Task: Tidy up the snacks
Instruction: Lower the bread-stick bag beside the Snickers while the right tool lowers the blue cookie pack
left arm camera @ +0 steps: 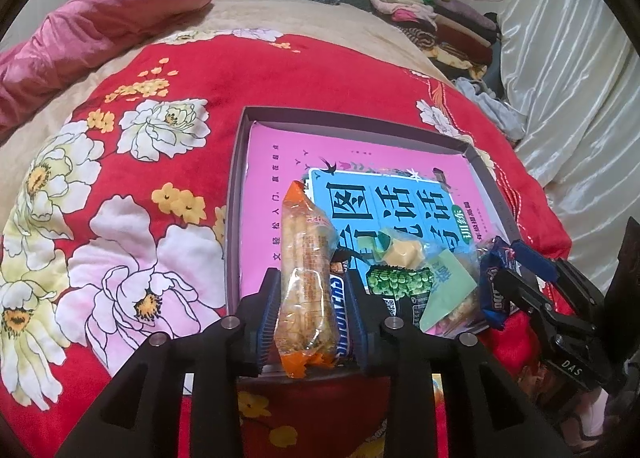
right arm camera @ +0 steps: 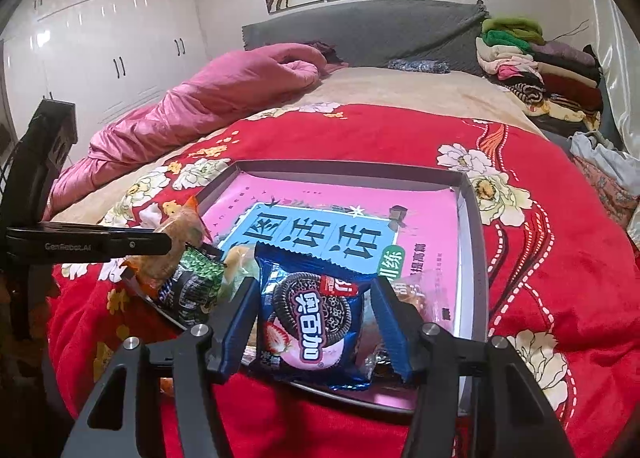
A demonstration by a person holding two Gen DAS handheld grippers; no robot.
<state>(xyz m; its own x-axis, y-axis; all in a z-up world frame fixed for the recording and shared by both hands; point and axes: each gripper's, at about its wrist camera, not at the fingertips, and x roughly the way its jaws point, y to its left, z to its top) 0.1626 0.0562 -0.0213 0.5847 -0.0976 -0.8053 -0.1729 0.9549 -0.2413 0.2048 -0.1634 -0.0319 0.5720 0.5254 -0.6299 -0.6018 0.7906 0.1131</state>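
Note:
A shallow grey box (left arm camera: 236,194) lined with a pink and blue book cover lies on the red floral blanket. My left gripper (left arm camera: 314,310) is shut on a long clear-and-orange biscuit packet (left arm camera: 306,282), held over the box's near left corner above a Snickers bar (left arm camera: 344,318). My right gripper (right arm camera: 314,322) is shut on a blue Oreo packet (right arm camera: 312,318) over the box's near edge; it also shows in the left wrist view (left arm camera: 496,290). A green pea packet (left arm camera: 394,286), a yellow candy (left arm camera: 404,252) and a clear snack bag (left arm camera: 452,290) lie in the box.
The red floral blanket (left arm camera: 160,186) covers a bed. A pink quilt (right arm camera: 208,102) lies at the far left, folded clothes (right arm camera: 536,66) at the far right. White wardrobes (right arm camera: 108,46) stand beyond the bed.

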